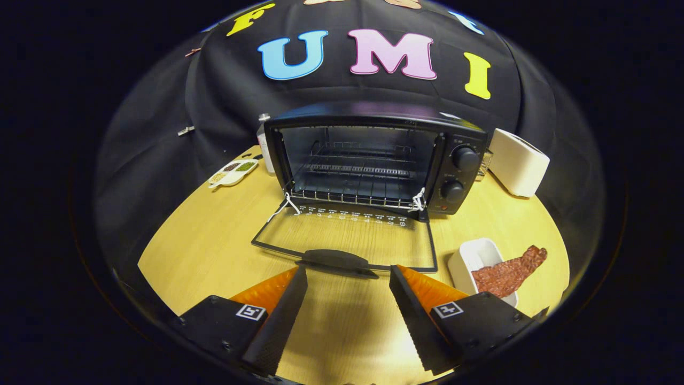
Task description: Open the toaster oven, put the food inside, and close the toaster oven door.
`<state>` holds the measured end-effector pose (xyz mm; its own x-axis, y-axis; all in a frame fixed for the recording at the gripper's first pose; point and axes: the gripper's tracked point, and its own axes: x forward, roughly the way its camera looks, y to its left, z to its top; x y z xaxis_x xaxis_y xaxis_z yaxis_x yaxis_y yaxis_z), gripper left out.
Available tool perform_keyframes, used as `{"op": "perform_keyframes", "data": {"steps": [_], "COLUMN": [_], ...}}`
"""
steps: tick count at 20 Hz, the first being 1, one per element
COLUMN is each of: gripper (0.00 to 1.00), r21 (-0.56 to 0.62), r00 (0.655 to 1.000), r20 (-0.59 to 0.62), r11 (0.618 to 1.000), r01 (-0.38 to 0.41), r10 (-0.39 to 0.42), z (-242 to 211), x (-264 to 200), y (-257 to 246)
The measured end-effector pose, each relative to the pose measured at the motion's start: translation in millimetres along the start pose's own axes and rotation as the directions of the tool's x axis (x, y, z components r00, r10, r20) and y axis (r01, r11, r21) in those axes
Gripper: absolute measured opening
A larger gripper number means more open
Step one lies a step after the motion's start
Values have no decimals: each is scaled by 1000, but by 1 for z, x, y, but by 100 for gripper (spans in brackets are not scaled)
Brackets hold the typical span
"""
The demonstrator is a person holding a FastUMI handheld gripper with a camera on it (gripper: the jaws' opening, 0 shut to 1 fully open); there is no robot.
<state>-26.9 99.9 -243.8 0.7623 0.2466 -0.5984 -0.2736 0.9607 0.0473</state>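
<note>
Surface: wooden table (203,240) before a black cloth wall.
Oven: black toaster oven (374,155) at the table's far middle, two knobs (464,159) on its right panel, wire rack (358,168) visible inside.
Door: glass door (347,238) folded fully down, lying flat on the table; its handle (334,260) sits just ahead of the fingertips.
Gripper: gripper (348,275) with fingers spread wide, nothing between them but bare table.
Food: reddish strip (508,274) lying in a white tray (473,256), one end hanging over the rim; just right of the right finger, outside the oven.
Other items: divided dish (233,172) of seasonings left of the oven; white box (518,161) to its right.
</note>
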Motion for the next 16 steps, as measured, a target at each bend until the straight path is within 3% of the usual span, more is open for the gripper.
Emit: {"op": "perform_keyframes", "data": {"steps": [5,10,16], "gripper": [97,97,97], "r21": [-43,-7,35], "r00": [996,984,992], "r20": [80,157,89], "r11": [999,996,996], "r01": [31,90,87], "r10": [-27,-87,-90], "z": [53,102,89], "x": [-47,-81,-93], "y": [-63,-151,-236]}}
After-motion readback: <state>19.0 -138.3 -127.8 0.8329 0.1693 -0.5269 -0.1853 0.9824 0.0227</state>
